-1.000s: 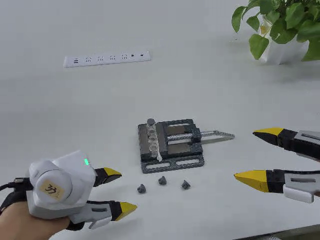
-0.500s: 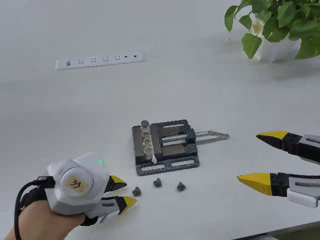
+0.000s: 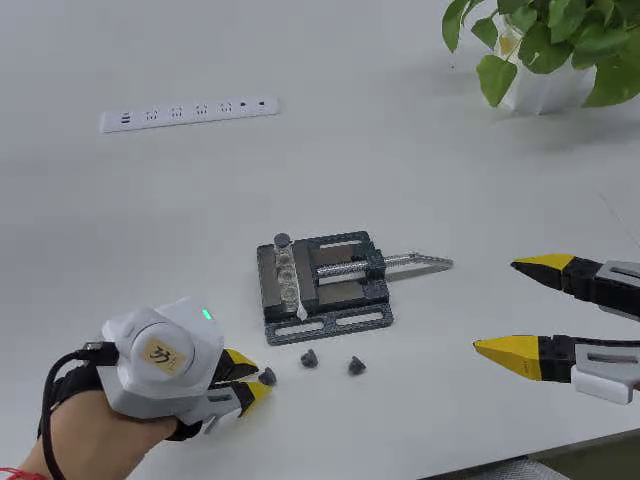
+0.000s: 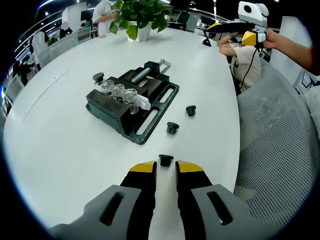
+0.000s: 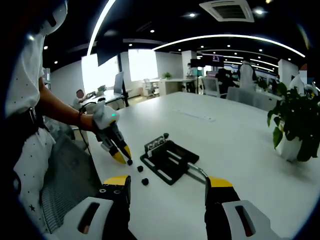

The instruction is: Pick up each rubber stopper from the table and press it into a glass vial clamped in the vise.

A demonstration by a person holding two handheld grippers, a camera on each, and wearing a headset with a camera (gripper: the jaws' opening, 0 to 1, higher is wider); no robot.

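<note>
1. Left gripper view puts your left gripper (image 4: 165,169) low over the table (image 4: 75,150), jaws drawn in to a narrow gap and holding nothing; a second ago they were spread wide and well short of the stoppers
2. The nearest rubber stopper (image 4: 165,160) stands right at the tips, in line with the gap but not yet pinched, so I judge the first pick is lined up and needs only a slight advance and a close
3. Two more stoppers (image 4: 172,128) lie beyond it, apart, in front of the vise (image 4: 152,112)
4. The glass vials (image 4: 119,91) stand clamped in a row; the far one already looks capped, three look open
5. Your right gripper (image 5: 167,181) has stayed wide open and empty, well off to the side
</note>
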